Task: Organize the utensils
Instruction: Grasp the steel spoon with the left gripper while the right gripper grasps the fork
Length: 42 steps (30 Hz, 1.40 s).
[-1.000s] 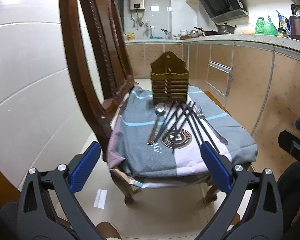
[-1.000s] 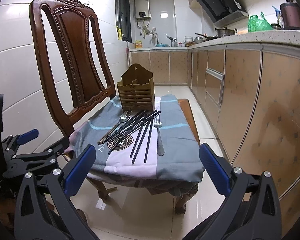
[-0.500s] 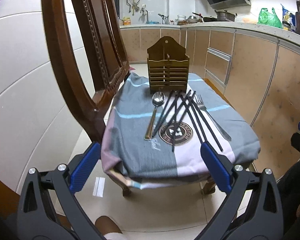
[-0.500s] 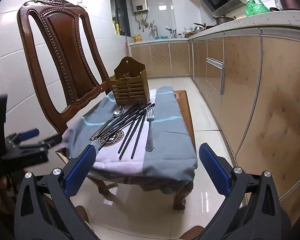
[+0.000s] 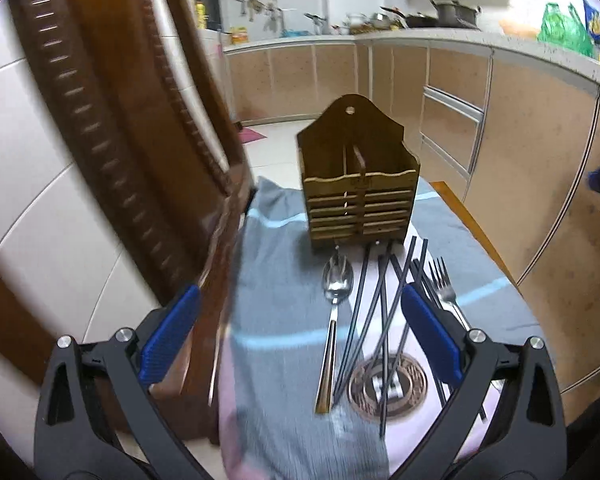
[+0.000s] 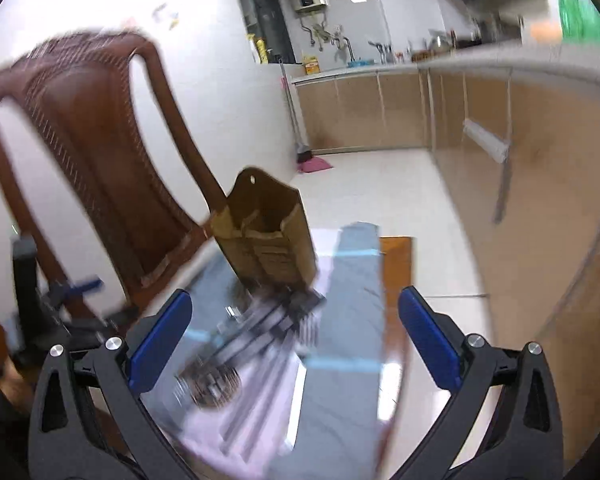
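Both our left gripper [image 5: 300, 328] and right gripper [image 6: 294, 330] are hanging wide apart, holding nothing. In front of the wooden box [image 5: 358, 194], the spoon [image 5: 334, 312], chopsticks [image 5: 384, 304] and fork [image 5: 446, 292] are lying bunched, so we are risking grabbing two together.

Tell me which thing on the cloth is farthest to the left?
The spoon. It lies left of the black chopsticks, and the fork is on their far right. It alone has a round shiny bowl.

A wooden caddy [image 5: 358, 188] stands on the cloth [image 5: 276, 280] draped over a chair seat. Before the caddy lie a spoon [image 5: 334, 312], chopsticks [image 5: 380, 312] to its right, and a fork [image 5: 446, 296] rightmost.
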Motion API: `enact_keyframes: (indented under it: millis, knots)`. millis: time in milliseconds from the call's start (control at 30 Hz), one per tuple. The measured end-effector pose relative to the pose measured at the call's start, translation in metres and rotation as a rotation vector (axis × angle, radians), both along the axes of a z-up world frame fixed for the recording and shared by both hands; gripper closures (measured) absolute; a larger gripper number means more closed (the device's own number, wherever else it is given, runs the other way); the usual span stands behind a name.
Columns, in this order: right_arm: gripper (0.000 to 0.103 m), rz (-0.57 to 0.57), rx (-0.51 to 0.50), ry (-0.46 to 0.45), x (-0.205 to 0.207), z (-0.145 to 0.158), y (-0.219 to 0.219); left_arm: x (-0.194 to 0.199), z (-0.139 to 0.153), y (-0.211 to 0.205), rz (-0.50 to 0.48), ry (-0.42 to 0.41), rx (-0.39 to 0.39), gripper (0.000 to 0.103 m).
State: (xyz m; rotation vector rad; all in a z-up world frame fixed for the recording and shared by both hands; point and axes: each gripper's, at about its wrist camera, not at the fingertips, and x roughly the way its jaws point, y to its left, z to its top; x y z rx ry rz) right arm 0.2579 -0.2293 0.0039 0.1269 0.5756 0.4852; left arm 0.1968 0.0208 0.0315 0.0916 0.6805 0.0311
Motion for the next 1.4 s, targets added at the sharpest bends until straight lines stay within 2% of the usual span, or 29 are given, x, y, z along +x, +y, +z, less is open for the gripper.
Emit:
enact_keyframes:
  millis: [67, 133, 167, 200, 300, 367, 500, 633, 800, 1000, 1167, 1267, 1367, 1400]
  knots:
    - [0.008, 0.066, -0.026, 0.034, 0.023, -0.027, 0.01, 0.022, -0.012, -0.005, -0.033, 0.03, 0.029, 0.004]
    - [0.021, 0.142, -0.099, 0.061, 0.038, -0.061, 0.025, 0.037, -0.024, -0.005, -0.042, 0.045, 0.052, 0.004]
    - [0.024, 0.16, -0.15, 0.098, 0.046, -0.072, 0.034, 0.045, -0.031, -0.005, -0.055, 0.05, 0.045, 0.004]
    - [0.031, 0.2, -0.201, 0.127, 0.054, -0.082, 0.045, 0.052, -0.037, -0.003, -0.062, 0.058, 0.032, 0.004]
    - [0.041, 0.278, -0.232, 0.158, 0.07, -0.1, 0.055, 0.075, -0.058, 0.001, -0.07, 0.105, 0.0, 0.005]
    - [0.043, 0.286, -0.219, 0.196, 0.085, -0.11, 0.053, 0.089, -0.071, 0.005, -0.073, 0.129, -0.01, 0.007]
    - [0.044, 0.349, -0.177, 0.254, 0.11, -0.125, 0.047, 0.117, -0.09, 0.016, -0.087, 0.195, -0.082, 0.026]
    - [0.046, 0.402, -0.183, 0.317, 0.125, -0.142, 0.047, 0.136, -0.106, 0.014, -0.119, 0.236, -0.084, 0.036]
    - [0.056, 0.479, -0.124, 0.367, 0.136, -0.15, 0.043, 0.155, -0.122, 0.01, -0.159, 0.287, -0.077, 0.048]
    - [0.061, 0.535, -0.058, 0.396, 0.15, -0.156, 0.041, 0.166, -0.125, 0.01, -0.197, 0.291, -0.096, 0.051]
    - [0.064, 0.559, -0.023, 0.417, 0.155, -0.156, 0.039, 0.176, -0.134, 0.014, -0.222, 0.304, -0.153, 0.052]
    - [0.069, 0.567, -0.015, 0.433, 0.159, -0.157, 0.038, 0.182, -0.137, 0.01, -0.242, 0.309, -0.168, 0.062]
    - [0.082, 0.583, -0.021, 0.451, 0.161, -0.156, 0.036, 0.189, -0.141, 0.003, -0.27, 0.318, -0.181, 0.078]
    - [0.086, 0.594, -0.026, 0.463, 0.161, -0.157, 0.036, 0.19, -0.142, 0.001, -0.272, 0.32, -0.177, 0.078]
